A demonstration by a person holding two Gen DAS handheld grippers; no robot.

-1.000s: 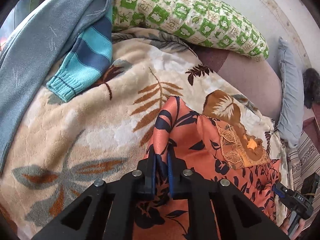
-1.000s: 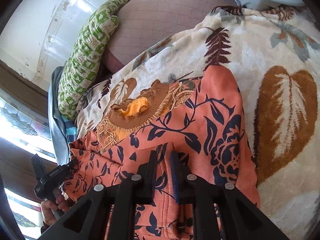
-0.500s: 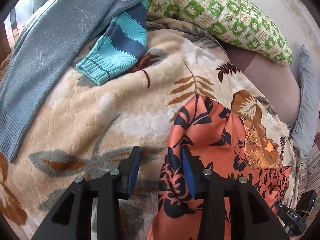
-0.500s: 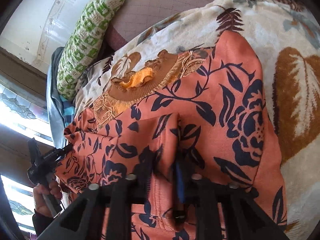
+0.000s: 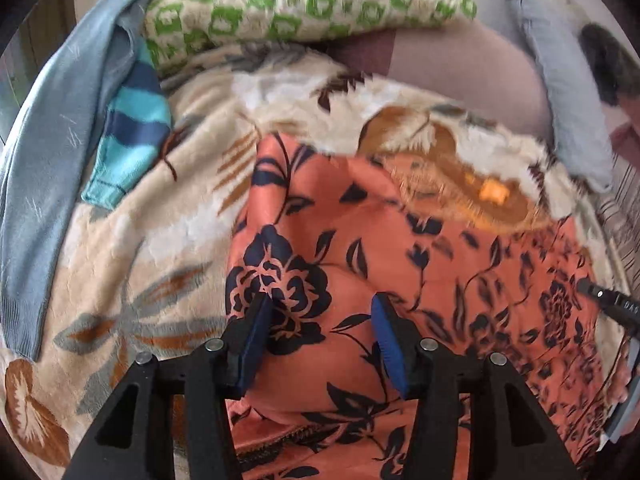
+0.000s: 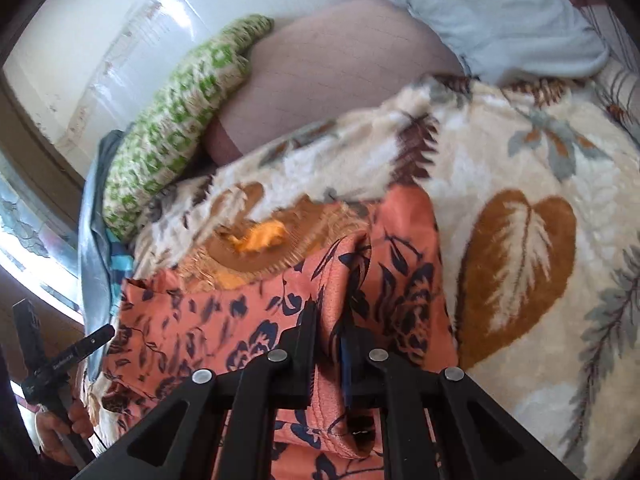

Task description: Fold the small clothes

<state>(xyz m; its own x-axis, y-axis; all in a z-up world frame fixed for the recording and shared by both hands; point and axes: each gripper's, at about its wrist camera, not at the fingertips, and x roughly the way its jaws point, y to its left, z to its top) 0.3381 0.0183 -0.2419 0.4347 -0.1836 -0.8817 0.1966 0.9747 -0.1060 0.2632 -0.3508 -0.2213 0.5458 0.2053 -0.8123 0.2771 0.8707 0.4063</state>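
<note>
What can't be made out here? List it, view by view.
- Left wrist view: the orange floral garment is motion-blurred, and its near hem is hidden behind the left gripper.
- Left wrist view: the right gripper is cut off by the frame edge.
- Right wrist view: the fabric pinched in the right gripper is hidden by its fingers; the layer count is unclear.

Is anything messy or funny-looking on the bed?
Only a little. The orange flowered top is bunched into a raised ridge where the right hand-held gripper pinches it, so it is not lying flat. A striped knit sleeve sticks out from under the grey-blue sweater. Nothing looks torn or spilled.
</note>
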